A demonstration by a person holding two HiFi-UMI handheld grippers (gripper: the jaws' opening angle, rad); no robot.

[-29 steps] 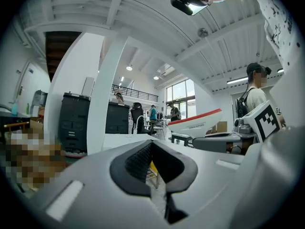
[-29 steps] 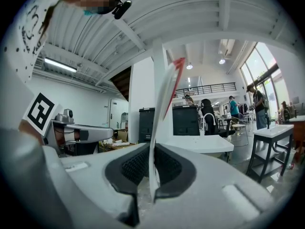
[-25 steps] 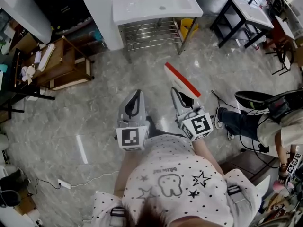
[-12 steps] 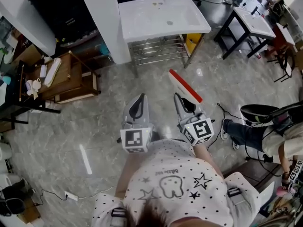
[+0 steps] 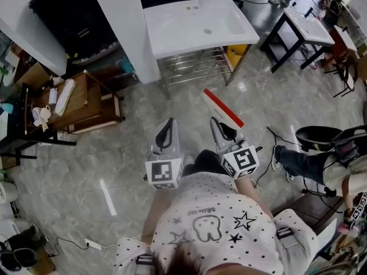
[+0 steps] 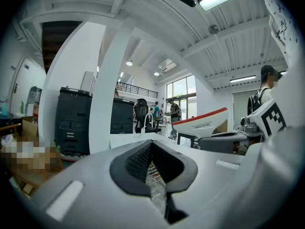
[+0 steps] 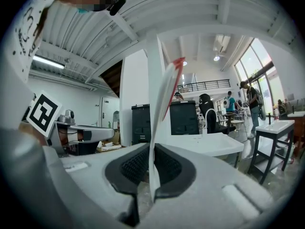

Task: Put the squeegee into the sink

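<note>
1 step done: squeegee [image 5: 222, 107] gripped, sink [image 5: 178, 36] not reached.
My right claw [image 5: 218, 124] clamps it; my left claw [image 5: 167, 125] is closed, empty; the sink stands well ahead.

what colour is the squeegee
White with a red edge strip; the squeegee shows best in the head view.

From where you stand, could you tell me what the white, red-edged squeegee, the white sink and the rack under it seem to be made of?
White red-edged squeegee: probably smooth plastic, thin and flat; the red strip may be rubber.
White rectangular sink: glossy ceramic or resin, judging by its even sheen.
Silver wire rack beneath: bare metal, shiny thin bars.
</note>
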